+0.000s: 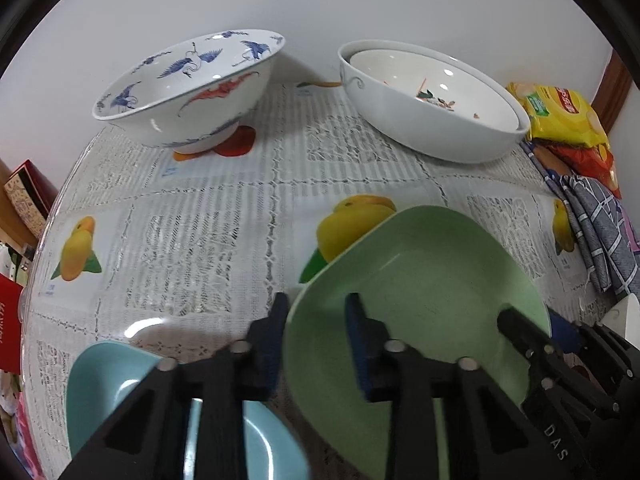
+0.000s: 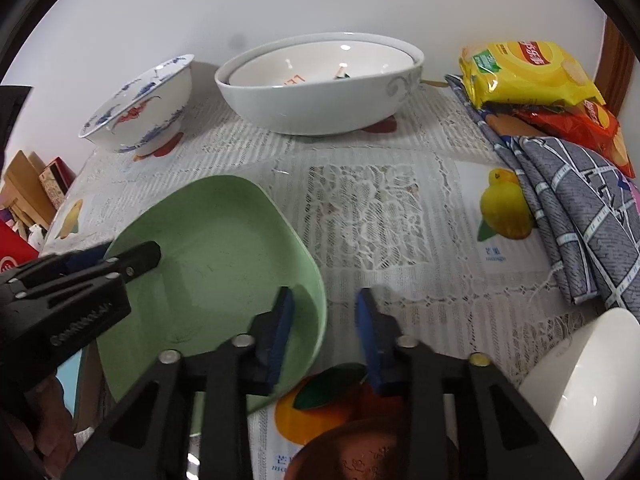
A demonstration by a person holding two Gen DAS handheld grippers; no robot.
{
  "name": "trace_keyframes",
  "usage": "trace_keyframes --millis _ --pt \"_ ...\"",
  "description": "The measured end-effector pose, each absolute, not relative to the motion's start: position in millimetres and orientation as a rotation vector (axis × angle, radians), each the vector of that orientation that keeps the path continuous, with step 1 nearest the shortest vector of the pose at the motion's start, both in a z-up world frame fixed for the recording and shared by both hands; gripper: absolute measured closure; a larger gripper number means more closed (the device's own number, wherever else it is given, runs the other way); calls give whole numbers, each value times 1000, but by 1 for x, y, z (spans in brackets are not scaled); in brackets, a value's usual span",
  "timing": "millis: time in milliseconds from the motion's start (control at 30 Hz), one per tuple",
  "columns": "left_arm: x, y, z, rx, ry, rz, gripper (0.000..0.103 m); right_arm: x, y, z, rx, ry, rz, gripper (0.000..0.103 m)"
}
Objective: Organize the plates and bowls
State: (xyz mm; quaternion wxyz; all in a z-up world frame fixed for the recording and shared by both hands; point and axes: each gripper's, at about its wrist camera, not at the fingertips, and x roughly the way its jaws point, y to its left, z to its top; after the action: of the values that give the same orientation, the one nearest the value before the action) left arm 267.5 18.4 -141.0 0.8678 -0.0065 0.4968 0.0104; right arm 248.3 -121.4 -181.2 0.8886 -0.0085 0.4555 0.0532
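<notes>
Nearest the cameras, the left gripper [image 1: 318, 304] straddles the left rim of a green plate [image 1: 420, 280]. One blue pad sits outside the rim and the other inside the dish. Seen from the right wrist, its fingers are drawn close together on that rim, so it has hold of the plate. The right gripper [image 2: 326, 296] takes the opposite rim the same way, one pad inside and one outside. In its own view a strip of cloth shows between the rim and the outer pad. From the left wrist, though, its fingers look pinched narrowly on the edge.

The green plate is at the front of the desk [image 2: 360, 220], which is covered by a lace cloth printed with fruit. Just left of it, under the left gripper, lies a pale blue plate [image 1: 104, 380]. At the lower edge of the right wrist view is part of a brown dish [image 2: 360, 448], and to its right the side of a white bowl [image 2: 592, 380].

Further back on the right, a grey checked cloth [image 2: 580, 208] lies folded. Behind it are a yellow snack bag [image 2: 520, 72] and a red snack bag [image 2: 592, 128].

At the back of the desk, near the wall, stands a large white bowl [image 2: 320, 112] with a smaller bowl [image 2: 320, 68] nested inside. To its left, well apart, is a bowl painted with blue birds [image 2: 136, 108] and red marks.
</notes>
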Motion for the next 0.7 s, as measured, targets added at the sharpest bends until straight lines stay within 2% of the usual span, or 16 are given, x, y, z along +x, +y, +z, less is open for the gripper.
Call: trace_keyframes --millis 133,700 --pt "263 20 -135 -48 1019 5 86 248 -124 -177 -5 920 89 91" --pt "183 -1 -51 -42 900 -82 87 160 -149 -87 114 778 45 94"
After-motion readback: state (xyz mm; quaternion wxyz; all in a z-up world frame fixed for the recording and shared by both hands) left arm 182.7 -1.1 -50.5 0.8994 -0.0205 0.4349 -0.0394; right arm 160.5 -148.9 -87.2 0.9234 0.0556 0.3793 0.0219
